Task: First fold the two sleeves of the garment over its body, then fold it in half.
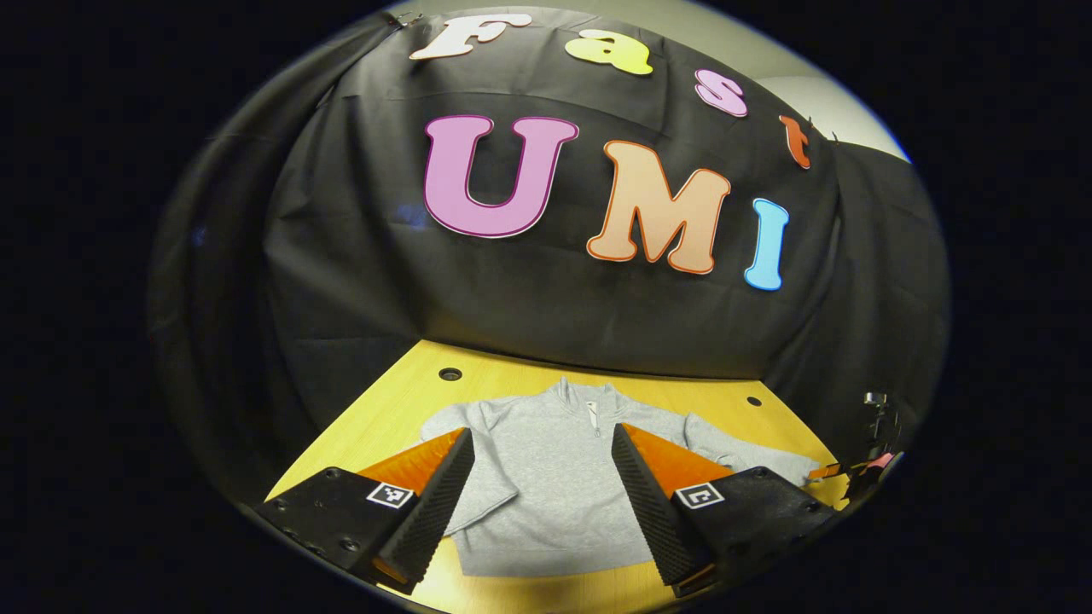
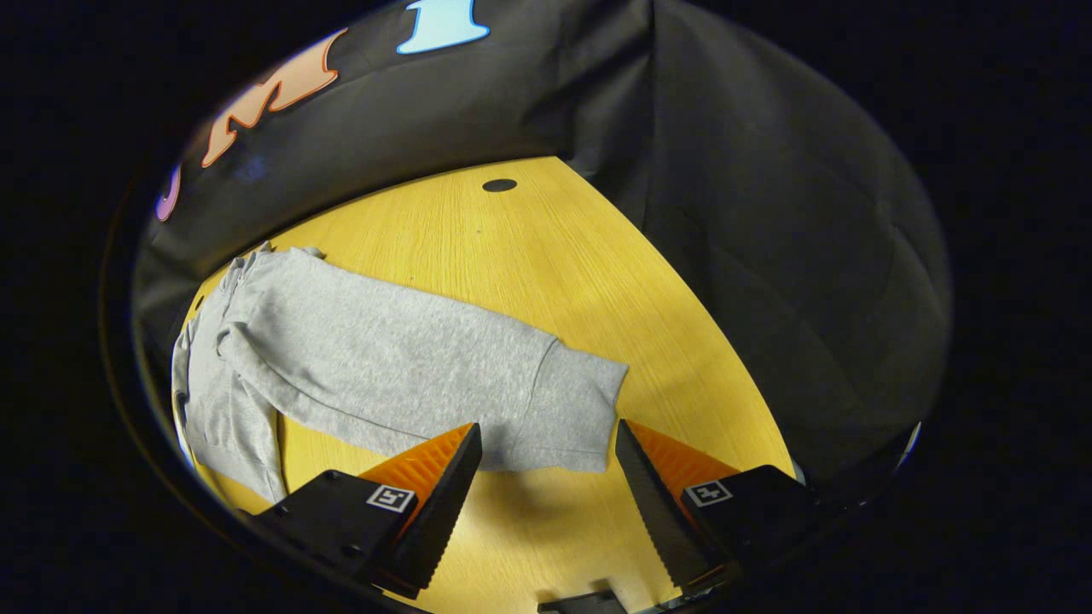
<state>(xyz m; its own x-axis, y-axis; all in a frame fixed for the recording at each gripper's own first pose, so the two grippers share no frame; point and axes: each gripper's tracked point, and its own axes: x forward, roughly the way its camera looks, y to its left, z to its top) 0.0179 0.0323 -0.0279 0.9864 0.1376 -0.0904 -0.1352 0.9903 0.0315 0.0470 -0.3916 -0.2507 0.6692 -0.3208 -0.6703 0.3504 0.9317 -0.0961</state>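
A grey zip-neck sweatshirt (image 1: 546,477) lies flat on the wooden table (image 1: 401,401), collar towards the wall, both sleeves spread outward. In the left gripper view my left gripper (image 1: 543,440) hovers open above the sweatshirt's body, nothing between its fingers. At the far right edge of that view a bit of the other gripper (image 1: 862,469) shows by the sleeve end. In the right gripper view the right sleeve (image 2: 409,358) runs from the shoulder to its cuff (image 2: 573,408). My right gripper (image 2: 546,435) stands open just before the cuff, a finger at each side, not touching it.
Black cloth walls close the table at the back and the right side. Two round cable holes (image 1: 450,373) (image 1: 754,401) sit near the table's back edge, one seen as a dark hole (image 2: 499,185) in the right gripper view. Bare wood (image 2: 546,256) lies beyond the sleeve.
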